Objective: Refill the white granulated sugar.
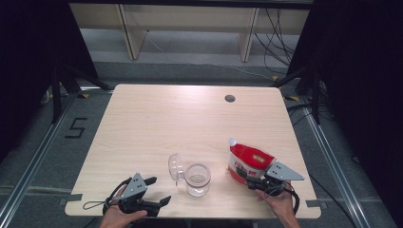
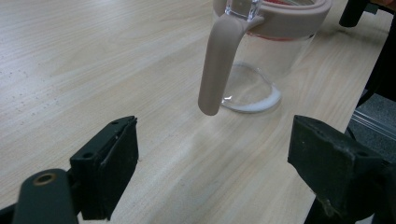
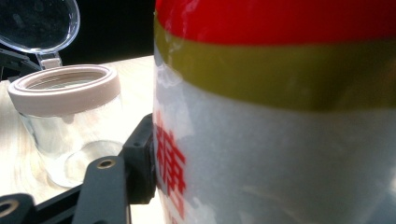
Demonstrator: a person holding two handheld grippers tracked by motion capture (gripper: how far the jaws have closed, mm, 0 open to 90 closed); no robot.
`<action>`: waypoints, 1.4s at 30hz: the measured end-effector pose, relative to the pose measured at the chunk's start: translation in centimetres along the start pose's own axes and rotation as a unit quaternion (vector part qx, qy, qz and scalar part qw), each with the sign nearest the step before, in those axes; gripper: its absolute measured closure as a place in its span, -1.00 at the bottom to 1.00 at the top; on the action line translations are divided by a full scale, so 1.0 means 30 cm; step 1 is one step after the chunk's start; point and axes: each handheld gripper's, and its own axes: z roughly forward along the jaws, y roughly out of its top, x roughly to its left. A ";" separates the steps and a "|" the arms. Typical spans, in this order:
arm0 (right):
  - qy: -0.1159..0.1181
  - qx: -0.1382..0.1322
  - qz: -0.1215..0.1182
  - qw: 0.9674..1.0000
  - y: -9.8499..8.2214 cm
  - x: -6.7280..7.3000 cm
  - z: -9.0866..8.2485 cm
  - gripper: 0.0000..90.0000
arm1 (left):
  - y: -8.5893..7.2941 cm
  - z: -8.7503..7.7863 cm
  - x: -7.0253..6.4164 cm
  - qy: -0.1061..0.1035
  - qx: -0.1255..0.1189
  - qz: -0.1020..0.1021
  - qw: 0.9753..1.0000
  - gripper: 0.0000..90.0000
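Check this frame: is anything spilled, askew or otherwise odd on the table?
Nothing looks spilled or damaged. The clear glass jar with the beige rim stands upright with its clear hinged lid flipped open. The red and white pouch with a white spout leans tilted, the right claw against its lower end. The left claw is open, empty.

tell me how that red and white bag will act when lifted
The bag is probably soft: it bulges between the right claw pads, so it may sag. White granules fill it, so likely heavy for its size. Its glossy film might slip.
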 end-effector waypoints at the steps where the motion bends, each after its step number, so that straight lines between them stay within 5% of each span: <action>1: -0.003 0.012 -0.005 1.000 0.004 -0.002 -0.001 -0.08 | 0.000 0.001 -0.002 0.000 -0.003 -0.003 1.000 -0.65; 3: -0.014 0.019 0.003 1.000 0.010 0.017 -0.001 -0.06 | 0.000 0.000 -0.001 0.001 -0.003 -0.002 1.000 -0.65; 7: -0.042 0.022 -0.018 0.999 0.027 0.046 0.003 -0.02 | 0.000 -0.003 0.002 0.003 -0.003 0.000 1.000 -0.65; 8: -0.032 0.031 -0.035 0.998 0.033 0.046 0.003 -0.01 | 0.000 -0.004 0.001 0.003 -0.003 0.001 1.000 -0.65; 11: -0.063 0.032 -0.073 0.995 0.051 0.068 -0.002 0.02 | -0.001 -0.006 -0.003 0.004 0.000 -0.009 1.000 -0.65; 13: -0.064 0.048 -0.097 0.992 0.062 0.081 -0.008 0.03 | -0.001 -0.005 -0.003 0.005 -0.001 -0.008 1.000 -0.65; 17: -0.079 0.064 -0.136 0.985 0.082 0.110 -0.013 0.05 | -0.001 -0.009 0.005 0.014 0.010 0.015 1.000 -0.65; 23: -0.097 0.089 -0.207 0.969 0.112 0.178 -0.019 0.06 | -0.004 -0.008 0.000 0.010 0.003 -0.004 1.000 -0.65; 26: -0.114 0.109 -0.274 0.949 0.125 0.210 -0.018 0.06 | -0.004 -0.008 0.002 0.010 0.005 0.004 1.000 -0.65; 28: -0.125 0.125 -0.329 0.928 0.136 0.232 -0.017 0.06 | -0.004 -0.006 -0.001 0.011 0.005 0.003 1.000 -0.65; 30: -0.131 0.135 -0.351 0.917 0.143 0.251 -0.020 0.06 | -0.006 -0.004 -0.004 0.012 0.006 0.000 1.000 -0.65; 31: -0.129 0.139 -0.356 0.915 0.146 0.258 -0.020 0.06 | -0.007 -0.003 -0.004 0.013 0.006 0.000 1.000 -0.65; 34: -0.139 0.151 -0.420 0.884 0.159 0.282 -0.021 0.06 | -0.009 -0.004 -0.003 0.018 0.007 0.003 1.000 -0.65; 36: -0.148 0.168 -0.445 0.867 0.159 0.302 -0.021 0.07 | -0.007 -0.008 0.009 0.020 0.014 0.021 0.999 -0.65; 38: -0.155 0.171 -0.474 0.850 0.158 0.314 -0.016 0.07 | -0.009 -0.006 0.003 0.021 0.013 0.008 1.000 -0.65; 39: -0.152 0.178 -0.513 0.826 0.168 0.318 -0.013 0.07 | -0.009 -0.006 0.003 0.022 0.013 0.009 1.000 -0.65; 40: -0.156 0.181 -0.513 0.824 0.157 0.324 -0.009 0.07 | -0.009 -0.004 -0.002 0.019 0.007 0.005 1.000 -0.65; 41: -0.157 0.187 -0.528 0.813 0.155 0.331 -0.006 0.07 | -0.008 -0.004 -0.002 0.019 0.005 0.006 1.000 -0.64; 42: -0.160 0.193 -0.533 0.808 0.154 0.338 -0.006 0.07 | -0.006 -0.006 0.004 0.018 0.010 0.019 1.000 -0.65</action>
